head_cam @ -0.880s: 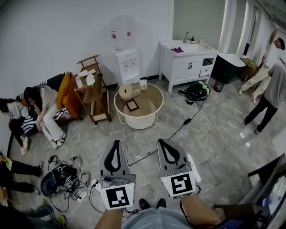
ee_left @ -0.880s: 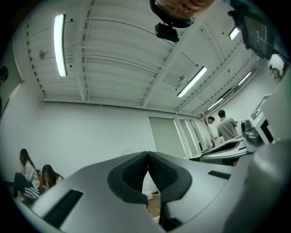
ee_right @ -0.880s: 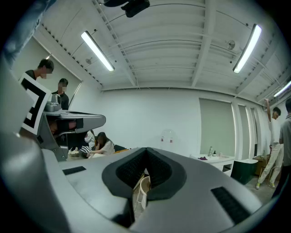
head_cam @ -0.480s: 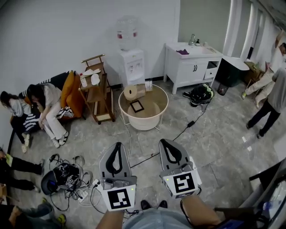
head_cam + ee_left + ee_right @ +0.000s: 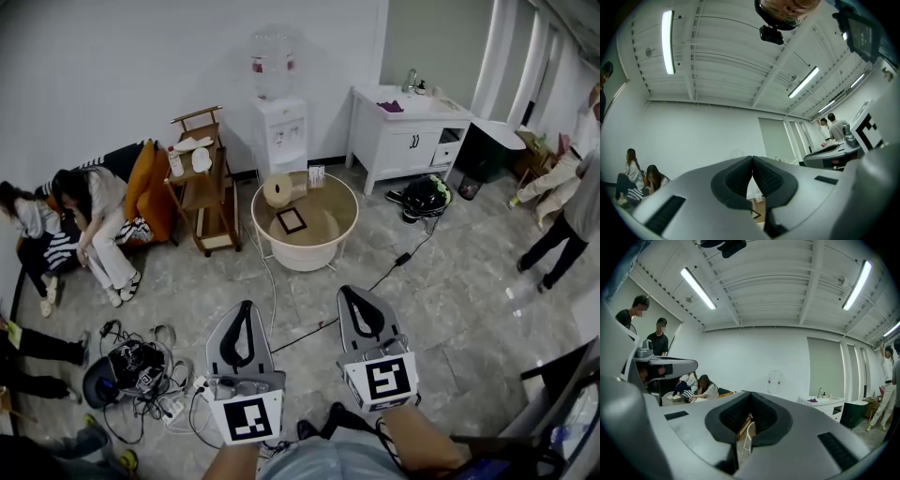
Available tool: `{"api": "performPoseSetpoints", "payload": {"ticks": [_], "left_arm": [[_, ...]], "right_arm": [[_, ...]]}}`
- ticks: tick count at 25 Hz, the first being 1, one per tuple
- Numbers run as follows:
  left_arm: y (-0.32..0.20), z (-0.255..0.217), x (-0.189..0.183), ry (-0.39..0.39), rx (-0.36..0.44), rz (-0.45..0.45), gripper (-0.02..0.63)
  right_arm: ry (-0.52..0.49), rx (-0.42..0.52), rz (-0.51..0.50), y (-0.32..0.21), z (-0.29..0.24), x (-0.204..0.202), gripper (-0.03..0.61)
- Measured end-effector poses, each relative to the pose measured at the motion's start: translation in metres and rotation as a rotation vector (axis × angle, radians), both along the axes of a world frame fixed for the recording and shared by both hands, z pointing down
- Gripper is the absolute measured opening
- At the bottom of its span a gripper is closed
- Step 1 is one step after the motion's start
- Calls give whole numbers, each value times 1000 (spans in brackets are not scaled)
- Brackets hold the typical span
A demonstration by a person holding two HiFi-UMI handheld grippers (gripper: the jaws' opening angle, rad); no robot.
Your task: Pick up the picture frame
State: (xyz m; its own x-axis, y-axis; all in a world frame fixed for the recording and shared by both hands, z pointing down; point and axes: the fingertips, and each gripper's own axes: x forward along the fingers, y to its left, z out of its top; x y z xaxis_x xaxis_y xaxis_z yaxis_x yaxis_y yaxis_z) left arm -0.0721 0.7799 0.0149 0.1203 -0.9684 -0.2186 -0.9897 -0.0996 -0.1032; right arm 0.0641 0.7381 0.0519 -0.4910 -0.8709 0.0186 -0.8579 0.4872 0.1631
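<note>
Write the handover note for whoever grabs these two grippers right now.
Left gripper: shut, empty, out over the floor in front of the person.
Right gripper: shut, empty, alongside the left one.
Picture frame: lies on the round table ahead, next to a paper roll. Neither gripper is near it.
Done: nothing yet; the frame is untouched.
Left: walk up to the table, minding the power cable on the floor. Then open a gripper, close it on the frame's edge and lift.
</note>
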Motion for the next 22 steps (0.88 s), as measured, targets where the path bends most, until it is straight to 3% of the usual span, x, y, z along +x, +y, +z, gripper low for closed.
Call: {"api": "performPoseSetpoints", "payload": {"ticks": [9, 18, 22], "left_arm": [[-71, 25, 3, -20, -42, 22, 15], [-236, 39, 24, -86, -81, 51, 15], [-312, 31, 34, -105, -79, 55, 15]], "right_arm": [[-14, -28, 26, -68, 21, 3, 14], [-74, -71, 64, -235, 45, 28, 14], [-94, -36, 63, -312, 37, 35, 14]]}}
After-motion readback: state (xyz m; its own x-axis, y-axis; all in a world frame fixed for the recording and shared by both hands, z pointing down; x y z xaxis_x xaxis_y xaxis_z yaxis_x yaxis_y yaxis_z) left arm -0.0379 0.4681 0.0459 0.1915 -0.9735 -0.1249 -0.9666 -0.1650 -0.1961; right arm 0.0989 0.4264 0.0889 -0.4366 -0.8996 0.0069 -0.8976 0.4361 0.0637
